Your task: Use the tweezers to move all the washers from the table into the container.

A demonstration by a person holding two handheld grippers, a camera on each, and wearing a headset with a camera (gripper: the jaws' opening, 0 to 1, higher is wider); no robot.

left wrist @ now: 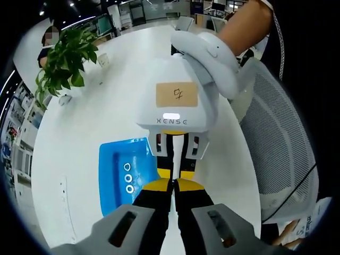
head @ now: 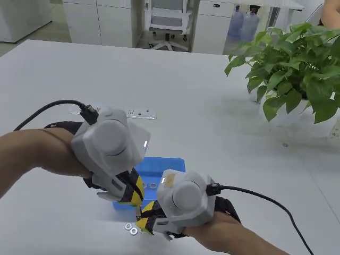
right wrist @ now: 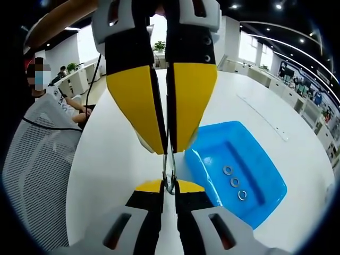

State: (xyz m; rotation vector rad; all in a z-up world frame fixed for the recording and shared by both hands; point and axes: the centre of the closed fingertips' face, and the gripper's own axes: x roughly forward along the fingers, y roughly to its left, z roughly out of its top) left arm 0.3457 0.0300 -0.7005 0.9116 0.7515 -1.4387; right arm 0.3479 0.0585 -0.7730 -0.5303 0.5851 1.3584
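Right gripper (left wrist: 173,171) has "XENSE" printed on its white housing, just under a tan sticker (left wrist: 176,94) w/ one handwritten character, looks like 右. No other writing I can read. Left gripper (left wrist: 173,186) faces it nose to nose. Both sets of yellow-tipped jaws are squeezed together on the thin metal tweezers (right wrist: 169,172). The rounded end sits in the right gripper's tips, and the blades run up btwn the left gripper's pads, as far as the right gripper view lets me tell. The blue container (head: 170,166) sits on the white table (head: 212,106) just beside the grippers. It's at 9 o'clock of the jaws in the left gripper view and 3 o'clock in the right gripper view. Three washers (right wrist: 234,182) lie in a row inside it. Two more washers (head: 130,228) lie loose on the table at approx 7 o'clock of the container in the head view, right by the right gripper. A leafy potted plant (head: 292,64) stands well apart at 2 o'clock.
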